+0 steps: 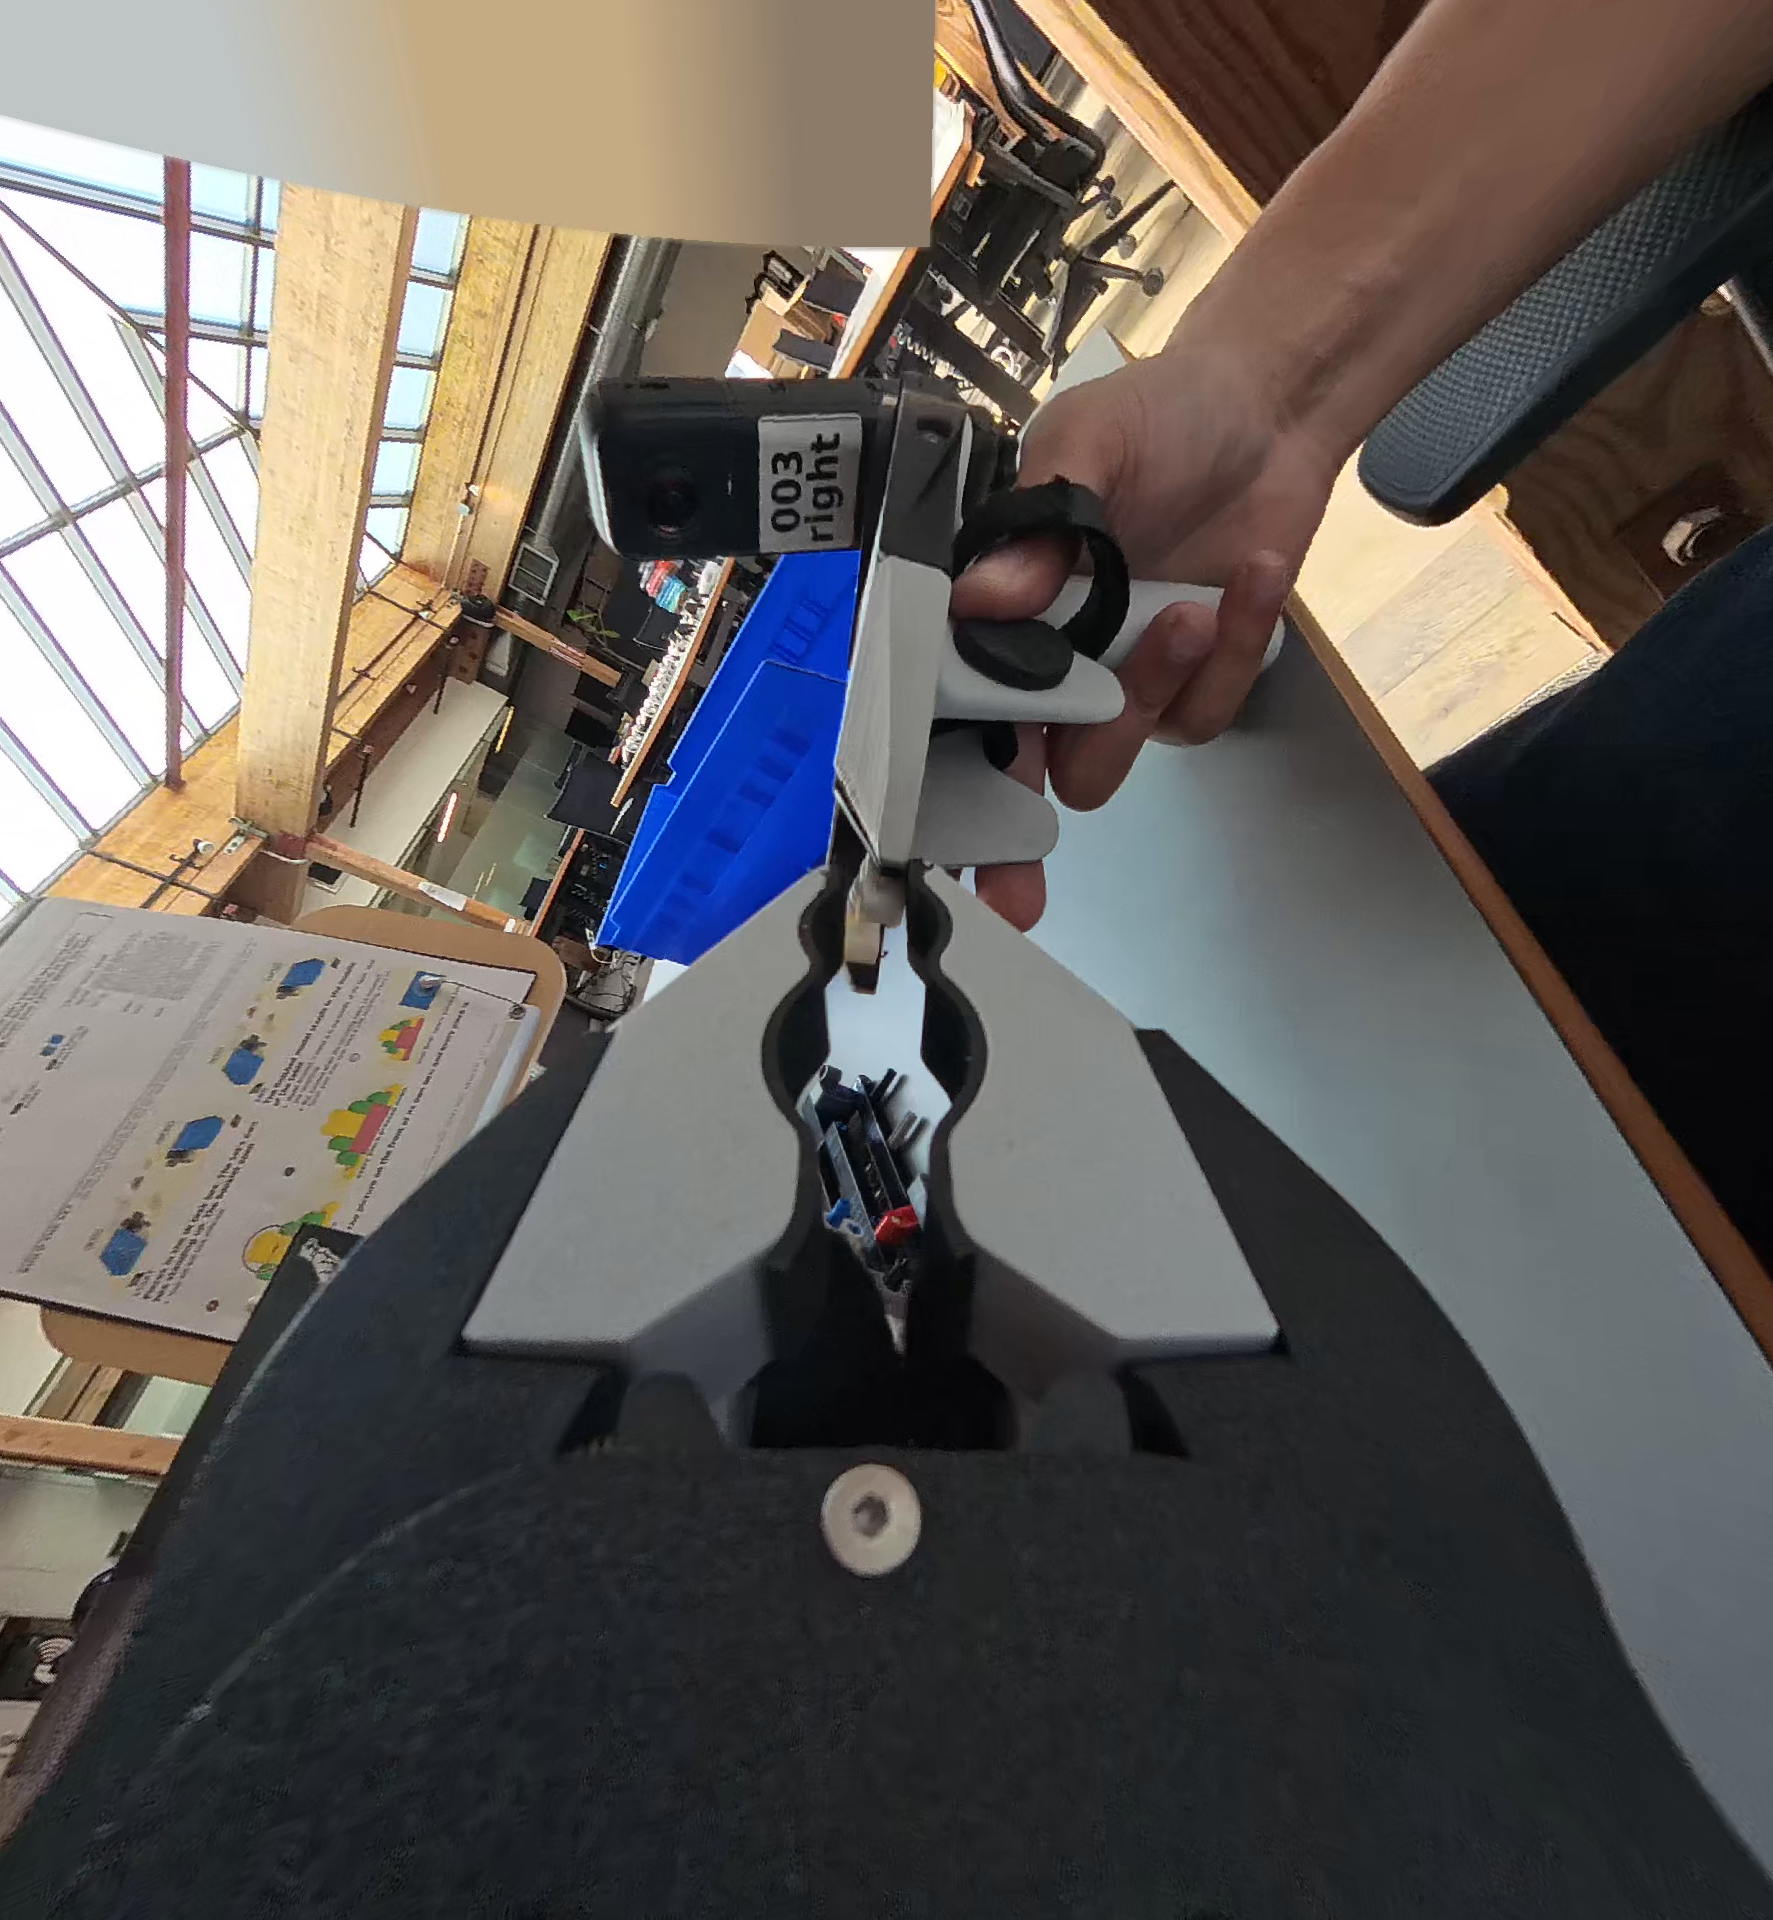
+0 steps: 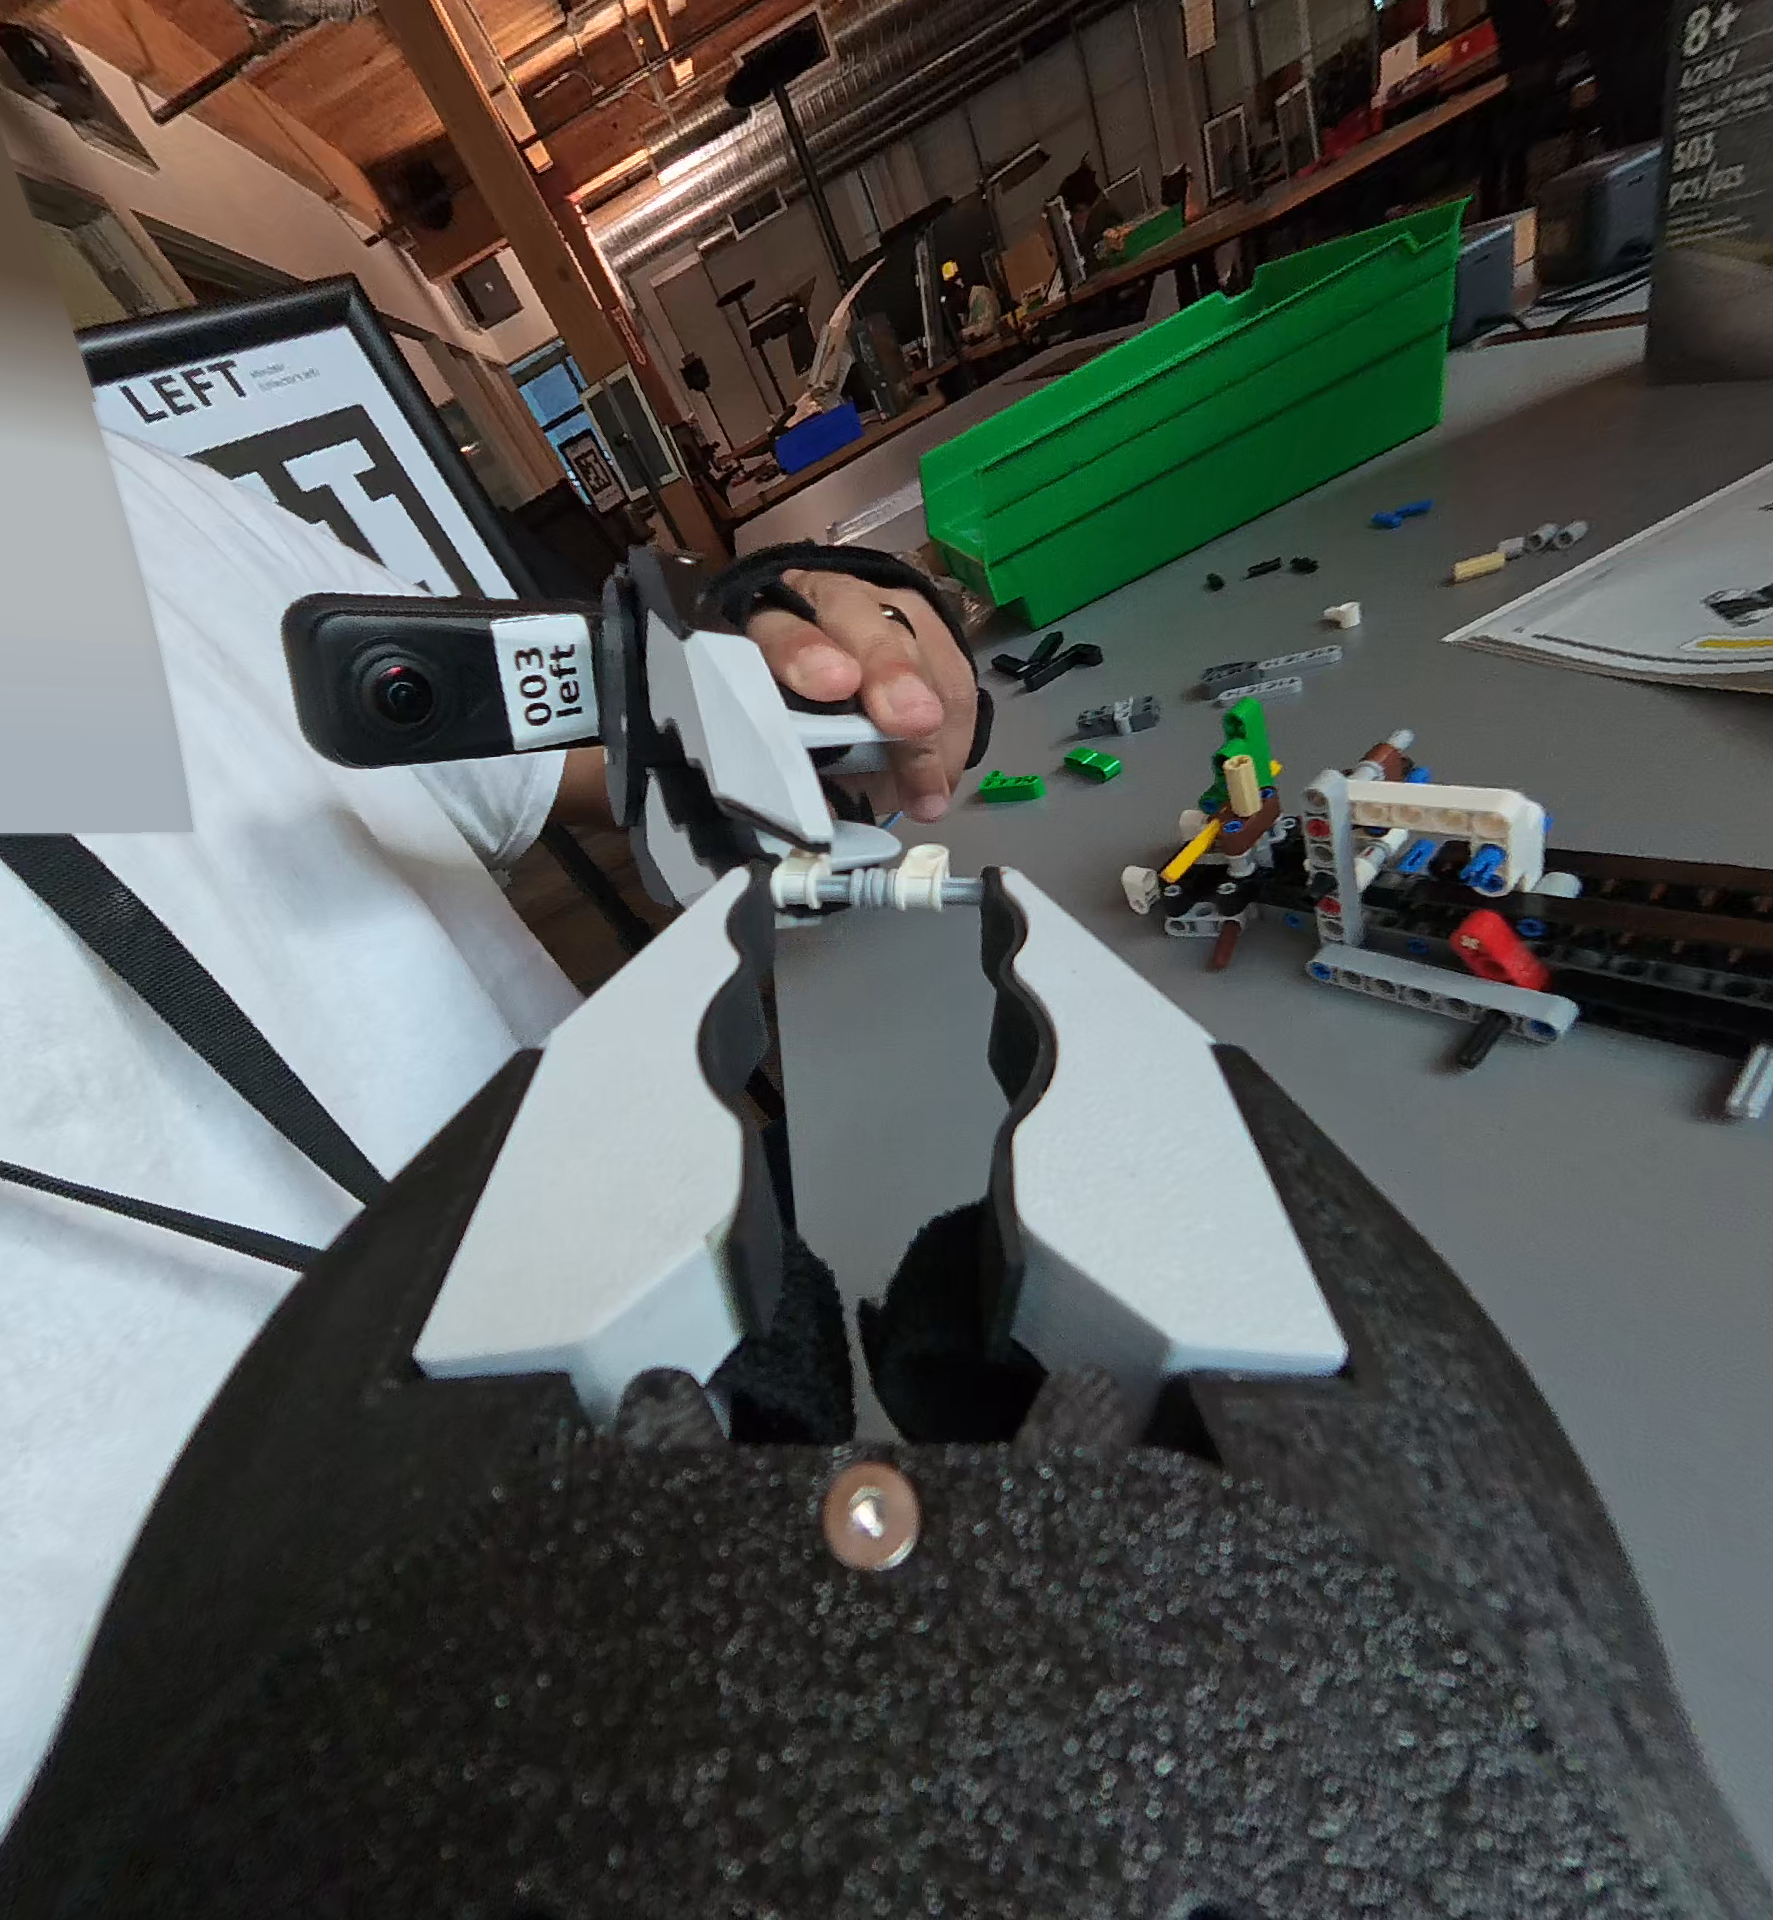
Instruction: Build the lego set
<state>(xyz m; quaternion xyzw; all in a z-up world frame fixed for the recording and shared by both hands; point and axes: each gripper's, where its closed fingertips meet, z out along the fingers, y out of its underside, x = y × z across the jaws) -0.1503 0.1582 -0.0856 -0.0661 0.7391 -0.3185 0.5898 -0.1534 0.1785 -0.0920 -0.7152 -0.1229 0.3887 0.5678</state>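
Both grippers meet in mid-air over the grey worktop (image 2: pixel 1225 1299), tip to tip. The right gripper (image 2: pixel 866 891) has its pale, wavy-edged fingers (image 2: pixel 1100 997) spread wide, and a thin grey axle (image 2: pixel 866 888) spans the gap between their tips; whether they truly pinch its ends or only touch them, I cannot tell. The axle is threaded with small cream and grey plastic connectors, smooth and glossy.

From the far side the left gripper (image 2: pixel 830 847) comes in, its narrow grey tips meeting the axle's left part from above; whether they clamp it is not clear here. In the left wrist view the left gripper (image 1: pixel 866 940) shows its fingers (image 1: pixel 716 1049) close but not pressed together, with a small cream piece (image 1: pixel 866 940) between their tips and the right gripper's (image 1: pixel 877 883) tips just beyond it.

Right of the right gripper's fingers, on the worktop, lies the half-built model (image 2: pixel 1484 883): black studless beams, a white frame, blue pins, a red connector, green and tan bits. Loose parts (image 2: pixel 1121 717) scatter beyond it, before a ribbed green bin (image 2: pixel 1194 457). A printed booklet (image 2: pixel 1692 592) lies farther right, and a dark set box (image 2: pixel 1734 187) stands behind it.

Each gripper carries a black camera with a white printed sticker. Past the left fingers stands a blue bin (image 1: pixel 747 769); to their left, an illustrated sheet (image 1: pixel 196 1112) on a board.
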